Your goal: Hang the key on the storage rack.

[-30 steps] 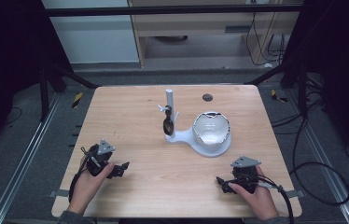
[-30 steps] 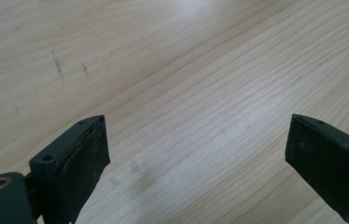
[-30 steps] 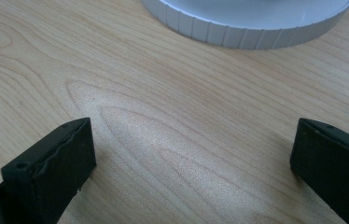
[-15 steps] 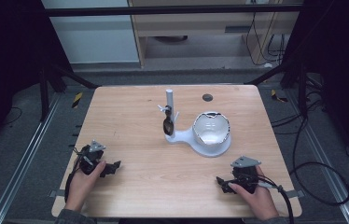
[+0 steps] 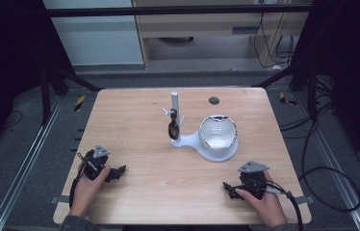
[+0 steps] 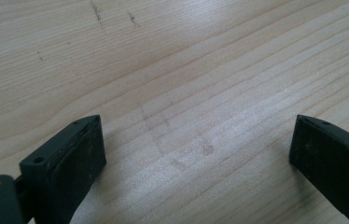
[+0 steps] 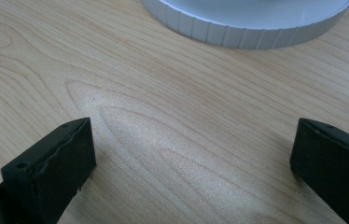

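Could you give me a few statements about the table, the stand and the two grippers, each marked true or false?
1. The left gripper is open and empty. True.
2. The right gripper is clamped on the sunglasses. False: it is open, with bare table between its jaws.
3. Sunglasses hang on the white stand. True.
4. The bowl lies toppled beside the left gripper. False: it sits upright on the stand's base.

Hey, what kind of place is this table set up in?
Probably a lab or workshop recording station: a bare wooden table framed by black metal bars, with loose cables on the grey floor and a cabinet behind.
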A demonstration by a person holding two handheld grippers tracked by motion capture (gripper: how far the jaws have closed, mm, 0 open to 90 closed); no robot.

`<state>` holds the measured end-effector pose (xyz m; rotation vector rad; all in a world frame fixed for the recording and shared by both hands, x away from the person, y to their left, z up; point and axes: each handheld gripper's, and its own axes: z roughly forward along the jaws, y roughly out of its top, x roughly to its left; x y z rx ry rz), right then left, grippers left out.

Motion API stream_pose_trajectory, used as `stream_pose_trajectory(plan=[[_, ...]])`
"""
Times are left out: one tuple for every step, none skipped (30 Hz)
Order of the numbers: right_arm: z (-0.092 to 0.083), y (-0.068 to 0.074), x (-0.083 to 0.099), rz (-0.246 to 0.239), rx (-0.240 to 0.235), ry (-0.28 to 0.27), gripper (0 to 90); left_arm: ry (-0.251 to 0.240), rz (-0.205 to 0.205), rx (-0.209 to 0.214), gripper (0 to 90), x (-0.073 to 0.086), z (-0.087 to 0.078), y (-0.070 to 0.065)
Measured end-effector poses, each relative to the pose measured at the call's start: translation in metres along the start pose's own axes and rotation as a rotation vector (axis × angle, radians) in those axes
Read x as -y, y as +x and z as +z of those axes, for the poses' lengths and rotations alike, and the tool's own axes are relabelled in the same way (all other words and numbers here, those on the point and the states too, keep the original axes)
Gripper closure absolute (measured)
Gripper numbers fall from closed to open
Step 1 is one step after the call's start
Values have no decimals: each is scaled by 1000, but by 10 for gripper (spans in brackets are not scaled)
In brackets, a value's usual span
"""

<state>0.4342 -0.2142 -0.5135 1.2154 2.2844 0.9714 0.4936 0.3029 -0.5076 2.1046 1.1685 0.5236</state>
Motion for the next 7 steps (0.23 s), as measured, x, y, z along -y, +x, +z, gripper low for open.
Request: stream_pose_trajectory(plan=[[0,0,0,0,0,0,5,-2,-1,3,21,0,0,0],[0,0,0,2,0,1,5,-1,1,4,21,1,-1,1],[0,0,0,2,1,1,5,0,2,4,19,1,-1,1],[0,0,0,0,0,0,5,0,3,3,16,1,-1,1],[0,0,0,0,0,0,5,4,2,4,11,1,0,0],[0,0,0,0,1,1,5,6,2,4,5,1,0,1],[0,0,0,1,-1,0,4,6,0,4,0,1,0,1]])
